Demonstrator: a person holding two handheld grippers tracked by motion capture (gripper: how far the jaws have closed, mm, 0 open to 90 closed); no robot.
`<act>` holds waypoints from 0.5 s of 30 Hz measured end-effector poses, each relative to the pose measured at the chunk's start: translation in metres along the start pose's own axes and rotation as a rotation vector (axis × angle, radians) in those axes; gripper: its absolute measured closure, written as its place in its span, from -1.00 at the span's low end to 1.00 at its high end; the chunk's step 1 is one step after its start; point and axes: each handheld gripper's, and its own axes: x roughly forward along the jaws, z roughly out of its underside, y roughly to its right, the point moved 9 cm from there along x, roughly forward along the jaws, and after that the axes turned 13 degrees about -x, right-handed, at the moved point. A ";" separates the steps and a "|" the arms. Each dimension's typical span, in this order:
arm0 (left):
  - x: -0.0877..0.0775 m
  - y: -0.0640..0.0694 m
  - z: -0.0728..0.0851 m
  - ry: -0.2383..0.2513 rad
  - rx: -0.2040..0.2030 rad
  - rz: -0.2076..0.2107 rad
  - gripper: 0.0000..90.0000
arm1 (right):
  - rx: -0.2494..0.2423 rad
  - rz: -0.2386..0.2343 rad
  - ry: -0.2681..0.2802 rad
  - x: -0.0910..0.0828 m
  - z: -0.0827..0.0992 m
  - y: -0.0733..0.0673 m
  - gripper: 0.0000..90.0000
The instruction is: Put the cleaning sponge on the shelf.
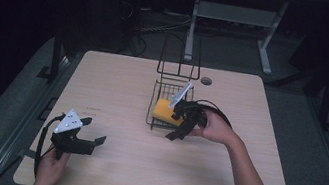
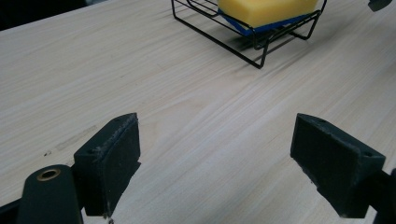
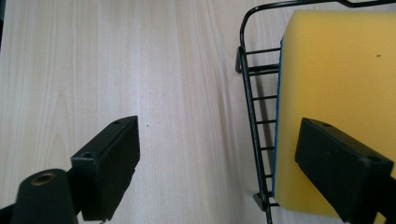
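The right gripper (image 3: 217, 163) hangs over the wire rack (image 3: 254, 116), jaws spread wide. One jaw sits above bare table (image 3: 116, 60) outside the rack's rim; the other hovers over the yellow sponge (image 3: 336, 70) lying inside the rack, its blue underside against the rim.

Rectangular yellow foam sponge (image 3: 336, 93) with a blue underside, lying flat inside the low black wire basket (image 3: 254, 116). It sits directly beneath the right gripper (image 1: 182, 123), one open jaw over its top face, the other outside the basket rim.
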 end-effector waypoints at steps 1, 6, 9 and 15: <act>0.000 0.000 0.000 -0.002 0.003 0.000 -0.66 | -0.004 0.008 0.006 -0.002 0.000 -0.002 -0.70; 0.000 0.000 0.000 -0.001 0.002 0.001 -0.66 | -0.017 0.021 0.001 -0.004 0.001 -0.006 -0.70; 0.001 0.000 0.001 -0.005 0.004 0.000 -0.66 | -0.016 0.028 -0.002 -0.005 0.003 -0.012 -0.70; 0.001 0.000 0.001 -0.005 0.003 0.003 -0.66 | -0.021 0.033 0.003 -0.006 0.008 -0.022 -0.70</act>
